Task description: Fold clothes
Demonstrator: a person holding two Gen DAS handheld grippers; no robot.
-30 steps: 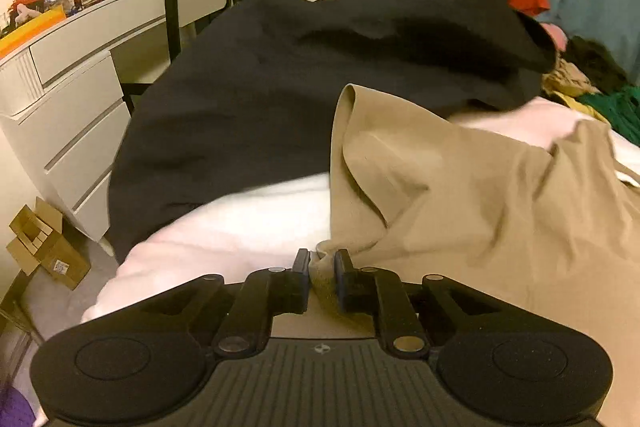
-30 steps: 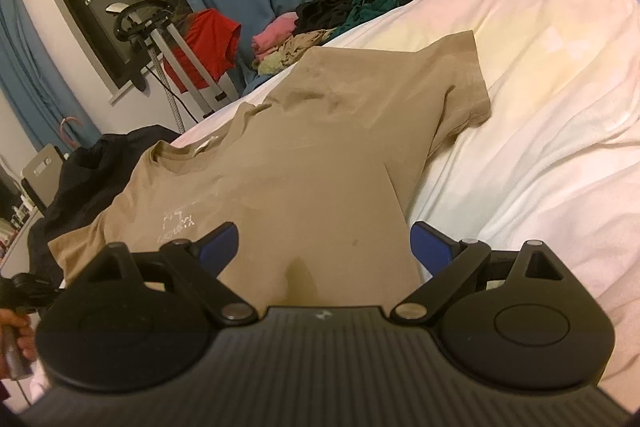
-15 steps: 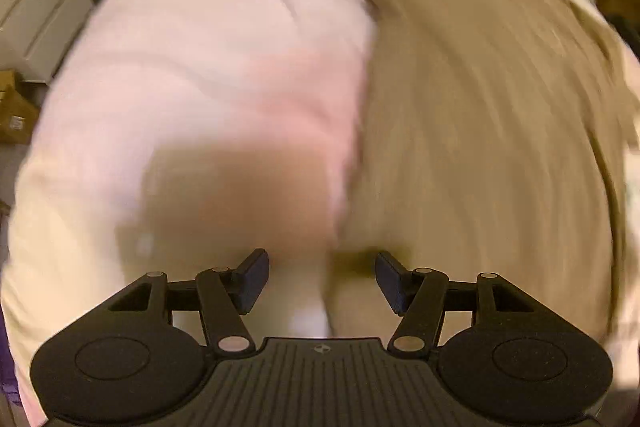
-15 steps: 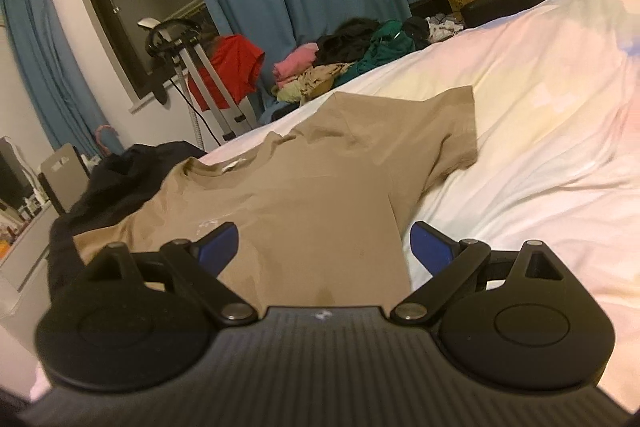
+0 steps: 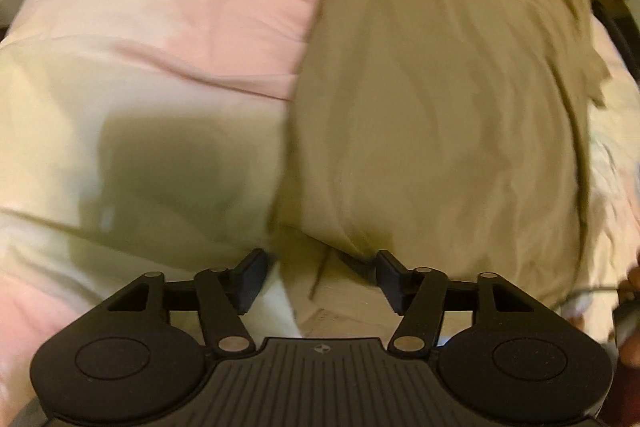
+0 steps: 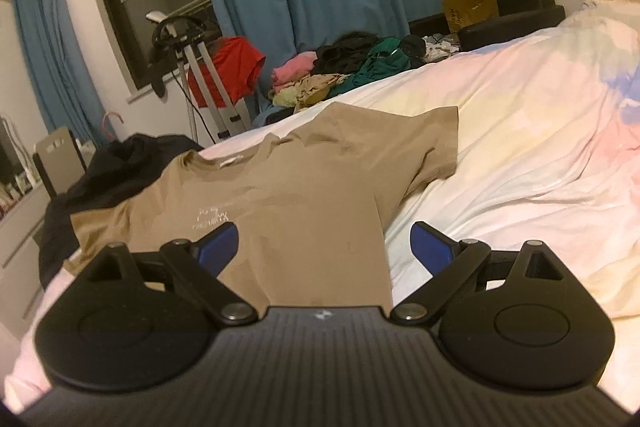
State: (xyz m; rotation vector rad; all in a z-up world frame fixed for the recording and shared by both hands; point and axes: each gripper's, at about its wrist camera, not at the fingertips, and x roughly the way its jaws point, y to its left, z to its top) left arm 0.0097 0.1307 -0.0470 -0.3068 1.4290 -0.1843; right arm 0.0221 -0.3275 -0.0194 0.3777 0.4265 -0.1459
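Note:
A tan T-shirt [image 6: 300, 187] lies flat on the bed, chest print up, collar towards the far side and both sleeves spread. Seen from the left wrist, the T-shirt [image 5: 440, 87] fills the right half of the picture. My left gripper [image 5: 320, 263] points steeply down over the shirt's near left corner. Its jaws are opening, the cloth lies below the gap, and neither pad presses on it. My right gripper [image 6: 324, 235] hovers wide open above the shirt's lower hem with nothing between its fingers.
The pale pink and cream duvet [image 5: 160, 27] covers the bed [image 6: 520, 147]. A black garment [image 6: 112, 167] lies at the bed's far left corner. A pile of clothes [image 6: 340, 75] and a red garment on a stand [image 6: 228, 67] sit beyond, and a white dresser [image 6: 20, 219] is at left.
My left gripper let go of the shirt's edge, opened, and swung from a near-level view to looking down at the shirt's corner. The right gripper rose a little and stayed open.

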